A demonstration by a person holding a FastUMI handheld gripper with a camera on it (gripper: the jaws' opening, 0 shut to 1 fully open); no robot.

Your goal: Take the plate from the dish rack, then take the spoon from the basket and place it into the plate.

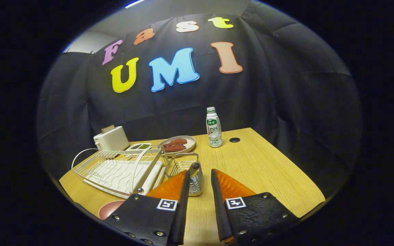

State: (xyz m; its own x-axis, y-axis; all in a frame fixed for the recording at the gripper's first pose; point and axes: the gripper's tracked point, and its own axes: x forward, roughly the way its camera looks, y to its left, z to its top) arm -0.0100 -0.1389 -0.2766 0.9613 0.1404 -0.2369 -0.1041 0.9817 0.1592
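Hovering above the wood-grain table [258, 164], my gripper [199, 177] has its fingers spread, pinching nothing. A spoon's rounded handle [194, 166] pokes from the wire basket [186, 171] just ahead of them. Left sits the white wire dish rack [121, 169]; a smooth pink plate [109, 209] lies nearest, left of the fingers.
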